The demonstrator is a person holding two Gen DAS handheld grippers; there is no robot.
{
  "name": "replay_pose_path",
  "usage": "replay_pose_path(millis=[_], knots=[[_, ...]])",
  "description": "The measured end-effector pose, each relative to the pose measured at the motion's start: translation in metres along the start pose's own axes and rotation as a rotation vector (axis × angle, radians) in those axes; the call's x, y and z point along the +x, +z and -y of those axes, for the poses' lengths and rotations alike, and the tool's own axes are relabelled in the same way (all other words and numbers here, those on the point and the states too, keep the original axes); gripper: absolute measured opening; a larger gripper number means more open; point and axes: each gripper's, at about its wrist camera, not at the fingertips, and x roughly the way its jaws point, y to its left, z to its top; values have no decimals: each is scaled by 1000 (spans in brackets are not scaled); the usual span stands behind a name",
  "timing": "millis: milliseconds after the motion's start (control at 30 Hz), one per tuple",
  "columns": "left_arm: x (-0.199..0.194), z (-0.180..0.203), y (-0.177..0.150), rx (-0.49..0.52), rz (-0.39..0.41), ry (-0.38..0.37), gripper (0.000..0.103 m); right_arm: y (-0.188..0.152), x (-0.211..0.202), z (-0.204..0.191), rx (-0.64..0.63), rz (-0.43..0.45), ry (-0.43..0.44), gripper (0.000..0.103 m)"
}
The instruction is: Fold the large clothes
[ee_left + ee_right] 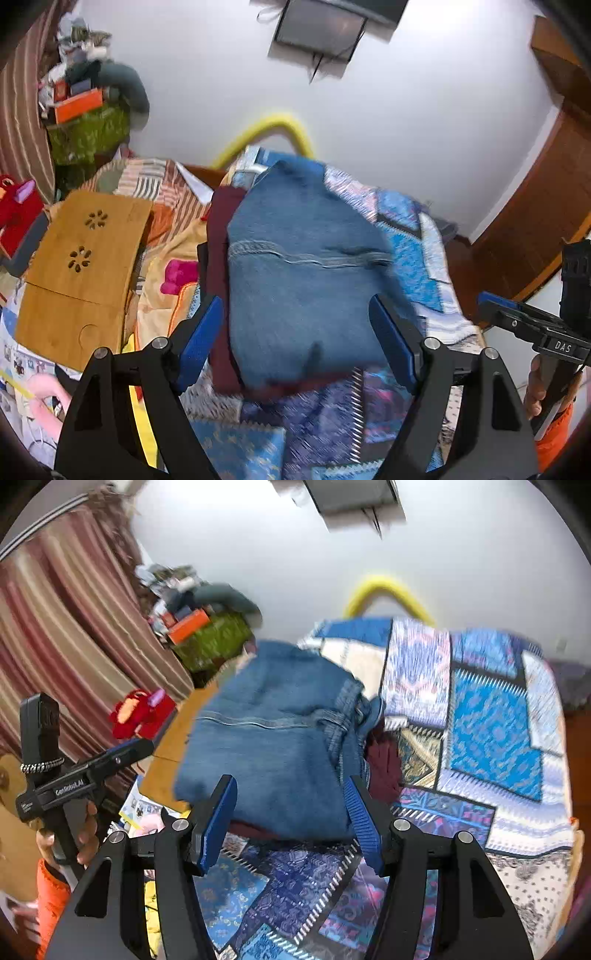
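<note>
Bed: covered by a blue patchwork quilt; it carries everything the task needs and takes up most of both views.
Jeans: folded into a thick blue denim block, lying on the quilt near the middle of the bed, straight ahead of both tools. A pale stitched seam runs across the top face. In the right view the layered edges show at the block's right side, a little uneven.
Maroon garment: lies under the jeans, showing along their left and near edges in the left view and at their right side in the right view. It looks folded too, though most of it is hidden.
Left gripper: fingers spread wide, empty, just short of the jeans' near edge.
Right gripper: fingers apart, empty, at the near edge of the jeans; whether a pad touches the denim I cannot tell.
Step in hand: probably tidying or finishing this fold.
How to do it well: press the top flat from both sides at once, square the loose right-hand layers, and avoid dragging the maroon piece out from below.
Blur: both views are smeared, so fine detail is uncertain.
</note>
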Motion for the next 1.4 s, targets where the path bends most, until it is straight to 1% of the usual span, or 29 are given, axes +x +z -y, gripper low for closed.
replay_pose_path(millis=[33,67,167,267,400,500,567,633,700,767,833,900,967,1033,1100,1167,1200,1300,1400], knots=[[-15,9,-4,18,26,0,81,-4,-14,-7,-14,28,2,56],[-36,19,-11,46,68,3,81,-10,-28,-15,-28,57,11,56],[-87,45,-28,93,178,38,81,-26,-66,-37,-67,136,29,56],[-127,65,-48,129,267,44,81,-48,-113,-64,-114,255,53,57],[-180,92,-87,189,407,46,81,-72,-152,-89,-174,360,94,57],[-210,104,-114,211,491,37,81,-95,-179,-109,-233,462,74,57],[-224,108,-128,213,531,31,81,-106,-187,-118,-258,508,54,57],[-237,115,-144,227,582,47,81,-120,-194,-127,-287,567,-2,57],[-245,124,-158,252,624,85,81,-133,-198,-135,-312,618,-55,57],[-251,129,-168,259,655,97,81,-143,-197,-138,-319,655,-93,58],[-255,133,-178,243,674,82,82,-152,-196,-142,-305,680,-128,58],[-259,134,-188,231,696,85,83,-158,-199,-143,-295,693,-138,59],[-262,133,-194,210,719,99,89,-159,-199,-143,-279,695,-148,66],[-264,131,-200,193,730,102,99,-161,-199,-142,-267,705,-162,80],[-264,128,-202,173,735,108,101,-160,-199,-139,-253,711,-182,86],[-263,125,-203,167,733,123,102,-158,-196,-135,-232,701,-191,88],[-263,125,-205,166,733,130,102,-164,-197,-134,-225,697,-191,90],[-260,125,-207,157,724,152,102,-164,-196,-132,-218,694,-205,97],[-257,124,-212,148,718,157,102,-168,-196,-132,-230,701,-211,98]])
